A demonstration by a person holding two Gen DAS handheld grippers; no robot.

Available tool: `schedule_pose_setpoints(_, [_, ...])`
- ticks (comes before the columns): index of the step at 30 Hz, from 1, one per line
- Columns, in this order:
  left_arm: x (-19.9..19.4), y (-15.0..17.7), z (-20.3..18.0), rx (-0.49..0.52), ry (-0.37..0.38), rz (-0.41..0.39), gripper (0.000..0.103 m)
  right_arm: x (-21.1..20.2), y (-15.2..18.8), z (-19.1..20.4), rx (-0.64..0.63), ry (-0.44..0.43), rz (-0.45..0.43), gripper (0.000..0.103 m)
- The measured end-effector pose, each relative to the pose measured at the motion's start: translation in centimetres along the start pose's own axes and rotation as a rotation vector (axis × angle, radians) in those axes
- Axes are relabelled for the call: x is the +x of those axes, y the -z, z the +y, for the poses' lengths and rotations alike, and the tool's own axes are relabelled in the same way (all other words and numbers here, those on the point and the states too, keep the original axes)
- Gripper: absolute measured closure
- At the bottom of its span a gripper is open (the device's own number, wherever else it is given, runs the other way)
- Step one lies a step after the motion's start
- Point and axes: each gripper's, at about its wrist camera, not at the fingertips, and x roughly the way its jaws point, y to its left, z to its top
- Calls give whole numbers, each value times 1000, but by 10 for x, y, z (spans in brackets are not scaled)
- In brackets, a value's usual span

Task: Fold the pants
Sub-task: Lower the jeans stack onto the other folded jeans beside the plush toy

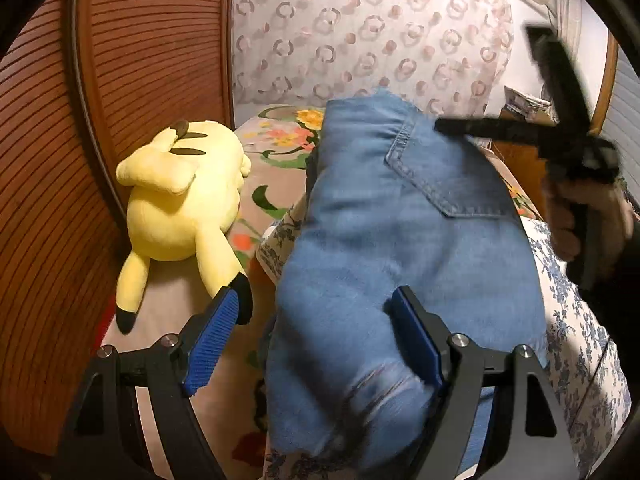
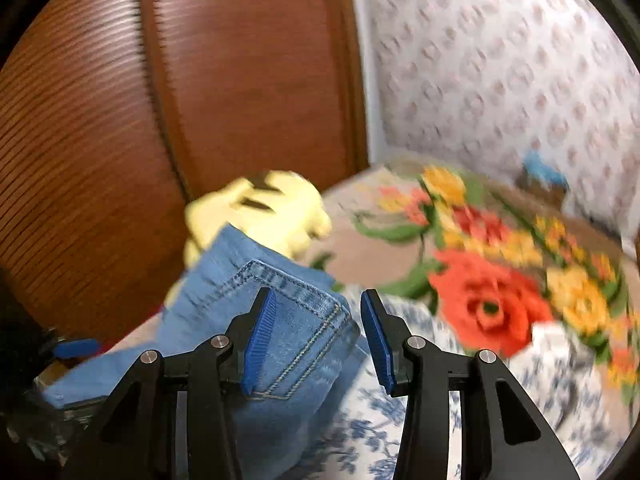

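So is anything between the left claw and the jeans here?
Nothing visible. The left claw stands open right over the folded jeans, with one pad against the denim. The yellow plush toy lies off to the side.

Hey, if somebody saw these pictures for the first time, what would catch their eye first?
Probably the folded blue jeans, lying mid-frame on a blue-flowered white cloth with the open left claw over their near end. Next, the yellow plush toy face down beside the slatted wooden door, and the floral blanket's big red flower.
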Motion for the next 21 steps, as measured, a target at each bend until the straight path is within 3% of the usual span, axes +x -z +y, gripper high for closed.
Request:
schedule_pose_setpoints(5, [6, 2, -3, 1, 12, 5, 23, 9, 19, -6, 32, 14, 22, 58])
schedule_pose_setpoints(12, [-2, -2, -6, 8, -8, -7, 23, 12, 1, -7, 47, 38, -24, 57])
schedule_pose_setpoints(21, [-31, -8, -22, 31, 6, -61, 23, -51, 43, 11, 45, 8, -74, 57])
